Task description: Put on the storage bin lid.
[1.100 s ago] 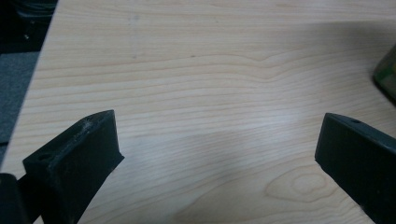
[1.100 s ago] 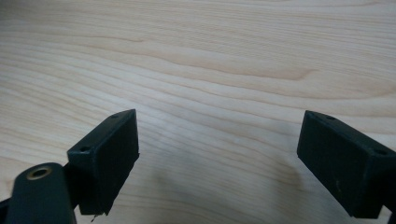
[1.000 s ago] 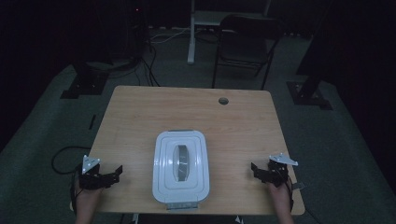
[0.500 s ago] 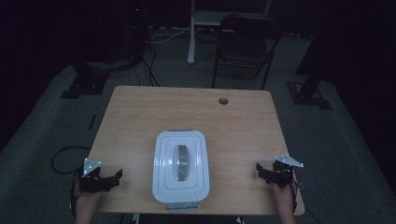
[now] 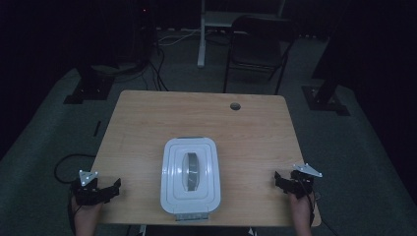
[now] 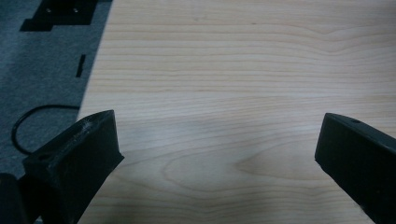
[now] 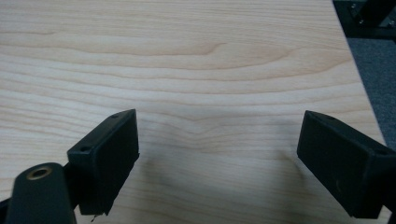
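You have one white lidded container (image 5: 191, 176) in front of you, lying near the front edge of the wooden table (image 5: 196, 118), midway between your two hands. Its lid is on, with one clear oval window in the middle and one latch tab at the near end that just overhangs the table edge.

You hold two grippers, one in each hand. Your left gripper (image 5: 114, 187) sits at the table's front left corner, well apart from the container, and its two black jaws stand wide apart with nothing between them; the left gripper view looks along them over bare wood (image 6: 224, 93), with the table's left edge, the grey carpet and one loop of cable (image 6: 32, 122) beyond. Your right gripper (image 5: 278, 179) sits near the front right corner, also well apart from the container, its two jaws likewise spread and empty over plain table top (image 7: 210, 70).

Farther off, the table has one round cable hole (image 5: 235, 106) near its far edge, and one dark folding chair (image 5: 259, 44) stands behind it.
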Tool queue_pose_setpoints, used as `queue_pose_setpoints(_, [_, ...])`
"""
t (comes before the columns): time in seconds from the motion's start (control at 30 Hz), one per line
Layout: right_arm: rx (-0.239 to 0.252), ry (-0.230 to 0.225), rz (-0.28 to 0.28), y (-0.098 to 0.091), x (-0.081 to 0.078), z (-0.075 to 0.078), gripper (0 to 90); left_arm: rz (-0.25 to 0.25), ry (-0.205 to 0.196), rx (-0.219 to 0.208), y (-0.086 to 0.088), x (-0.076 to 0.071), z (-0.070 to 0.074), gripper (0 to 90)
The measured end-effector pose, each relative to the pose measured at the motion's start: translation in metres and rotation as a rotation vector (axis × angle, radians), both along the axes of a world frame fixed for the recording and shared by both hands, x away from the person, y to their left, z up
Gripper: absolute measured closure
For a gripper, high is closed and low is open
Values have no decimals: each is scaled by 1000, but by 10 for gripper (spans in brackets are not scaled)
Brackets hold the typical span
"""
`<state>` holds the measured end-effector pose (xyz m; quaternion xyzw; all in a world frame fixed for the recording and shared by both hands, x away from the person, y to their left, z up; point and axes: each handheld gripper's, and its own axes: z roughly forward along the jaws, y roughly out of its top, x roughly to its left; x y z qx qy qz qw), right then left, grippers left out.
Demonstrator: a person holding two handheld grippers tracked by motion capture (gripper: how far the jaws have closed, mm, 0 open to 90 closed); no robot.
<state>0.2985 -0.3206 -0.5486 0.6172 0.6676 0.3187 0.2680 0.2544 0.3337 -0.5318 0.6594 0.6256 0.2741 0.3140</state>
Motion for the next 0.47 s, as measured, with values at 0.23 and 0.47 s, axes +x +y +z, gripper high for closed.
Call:
queue_pose_setpoints(0.23, [-11,16,-29,-4,1,-1,126,40,5,-14,6,-1,-2,7])
queue_pose_setpoints(0.47, [-30,39,-28,-2,4,-1,137,51,9,-9,6,-1,-4,6])
